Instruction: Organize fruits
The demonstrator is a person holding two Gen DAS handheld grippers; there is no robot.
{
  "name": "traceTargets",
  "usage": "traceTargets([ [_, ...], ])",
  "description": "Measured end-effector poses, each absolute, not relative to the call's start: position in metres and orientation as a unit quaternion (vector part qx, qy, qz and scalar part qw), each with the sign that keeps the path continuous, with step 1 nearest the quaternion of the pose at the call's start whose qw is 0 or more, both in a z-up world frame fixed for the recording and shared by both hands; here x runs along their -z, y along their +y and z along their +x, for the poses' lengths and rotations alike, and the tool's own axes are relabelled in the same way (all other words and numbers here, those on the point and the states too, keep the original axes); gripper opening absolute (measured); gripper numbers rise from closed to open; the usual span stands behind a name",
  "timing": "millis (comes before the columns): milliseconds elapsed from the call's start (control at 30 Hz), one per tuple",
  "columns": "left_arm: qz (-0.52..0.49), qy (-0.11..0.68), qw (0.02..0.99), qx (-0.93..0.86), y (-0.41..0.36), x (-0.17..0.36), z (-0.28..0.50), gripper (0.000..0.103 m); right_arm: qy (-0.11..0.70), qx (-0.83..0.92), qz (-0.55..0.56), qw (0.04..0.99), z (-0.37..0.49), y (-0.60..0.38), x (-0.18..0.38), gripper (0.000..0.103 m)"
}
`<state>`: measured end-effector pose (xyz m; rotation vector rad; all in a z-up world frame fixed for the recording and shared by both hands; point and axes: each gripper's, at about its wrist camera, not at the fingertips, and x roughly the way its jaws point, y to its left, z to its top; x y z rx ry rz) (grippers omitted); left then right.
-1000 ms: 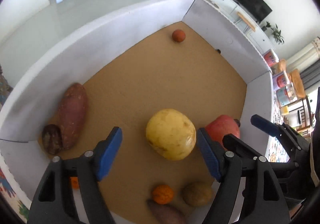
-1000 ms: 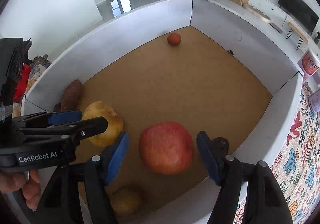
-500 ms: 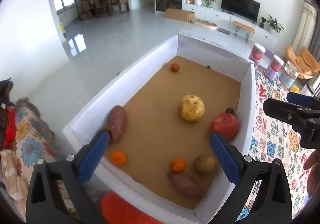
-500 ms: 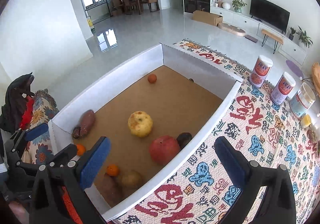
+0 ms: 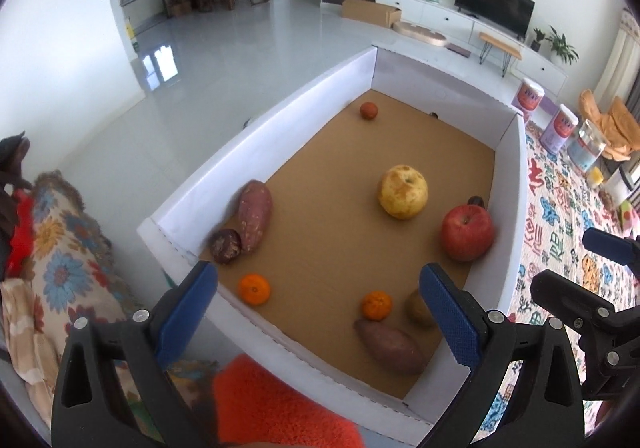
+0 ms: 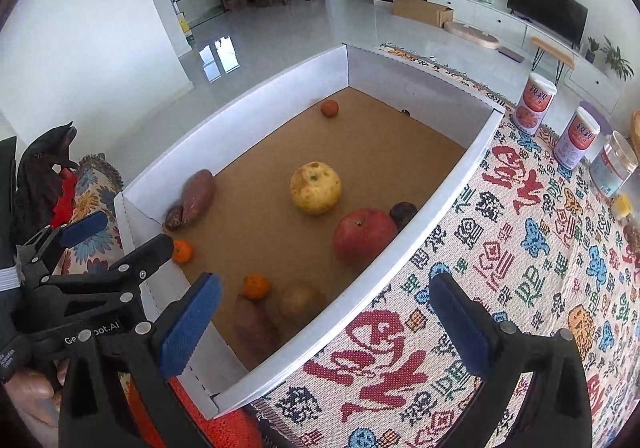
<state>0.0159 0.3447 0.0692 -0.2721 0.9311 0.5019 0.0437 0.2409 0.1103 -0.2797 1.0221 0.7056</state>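
L gripper (image 5: 318,304) wide, empty | R gripper (image 6: 326,312) wide, empty | box (image 5: 256,152) brown floor, patterned rug (image 6: 520,248)

Counting what I can see in the box (image 5: 256,136):
Yellow apple: one (image 5: 403,191)
Red apple: one (image 5: 467,233)
Sweet potatoes: two (image 5: 255,215) (image 5: 390,345)
Small oranges: two near me (image 5: 254,289) (image 5: 376,304)
Reddish round fruit at the far end: one (image 5: 368,110)
Dark round fruits: two (image 5: 226,245) (image 6: 402,211)
Brownish round fruit, kind unclear: one (image 5: 418,308)
Canisters on the patterned cloth: two (image 6: 534,103) (image 6: 578,138)
Clear jar beside them: one (image 6: 612,164)
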Motion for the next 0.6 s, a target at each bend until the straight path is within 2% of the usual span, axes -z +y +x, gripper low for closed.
traceTargets([
  [600,-0.136,0.443,0.852,-0.242,0.352,-0.069,0.013,0.102,0.473,-0.335,-0.141,0.802,0.037,0.258,-0.116,0.103],
])
